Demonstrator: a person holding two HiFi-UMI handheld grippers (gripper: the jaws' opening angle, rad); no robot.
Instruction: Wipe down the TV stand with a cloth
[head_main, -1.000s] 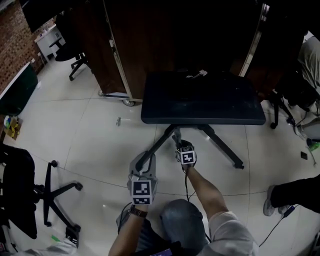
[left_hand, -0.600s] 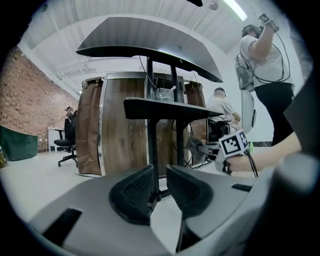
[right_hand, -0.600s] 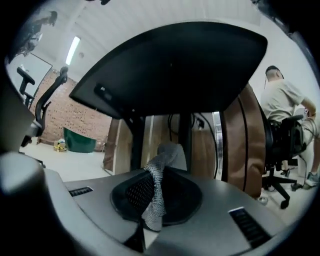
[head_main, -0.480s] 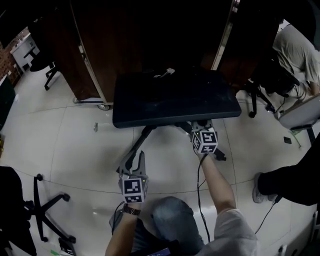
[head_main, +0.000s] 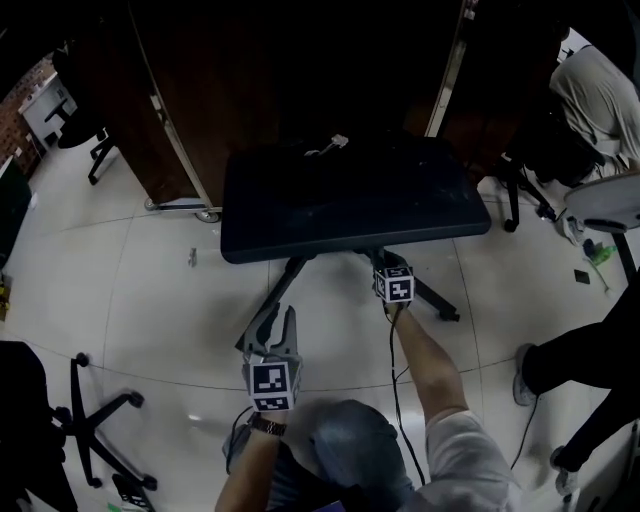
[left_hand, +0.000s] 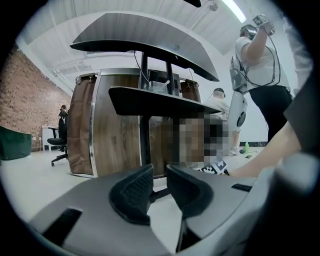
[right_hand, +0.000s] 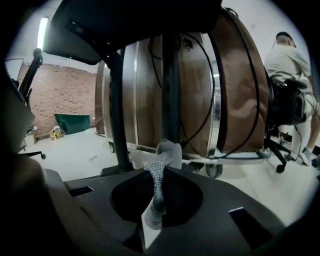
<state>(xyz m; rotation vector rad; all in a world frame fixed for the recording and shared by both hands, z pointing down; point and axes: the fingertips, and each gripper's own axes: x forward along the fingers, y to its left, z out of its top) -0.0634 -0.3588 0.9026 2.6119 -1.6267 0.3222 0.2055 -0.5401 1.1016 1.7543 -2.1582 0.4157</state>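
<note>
Pale tiled floor (head_main: 120, 290) all round me, and at 12 o'clock a tall wood-panelled partition (head_main: 190, 100) with metal trim. In front of it, dead ahead, is the TV stand (head_main: 355, 205). From above it shows a dark, matte, rounded-corner slab with splayed black legs (head_main: 432, 297) running out toward 5 and 7 o'clock on the floor. From low down at the left gripper it reads as two dark tiers, a wide one over a narrower one, on slim black posts. The surface looks dull and evenly dark, though this light is too dim for me to judge dust on it.

A black office chair (head_main: 80, 410) sits at 8 o'clock. A person's dark trouser leg (head_main: 575, 362) stands at 3 o'clock.

My right gripper (head_main: 384, 263) is up at the near edge of the slab, its tips tucked just under the rim, arm stretched out. Its jaws are clenched on the cloth (right_hand: 162, 167). The cloth is a grey waffle-weave strip that stands up out of the pads and curls over at its paler tip, with the stand's post behind it.

My left gripper (head_main: 279, 322) hangs lower at 7 o'clock, over the left leg. Its jaws are a narrow slit apart with nothing between them.

A small white cable (head_main: 330, 147) lies on the slab's far edge.
</note>
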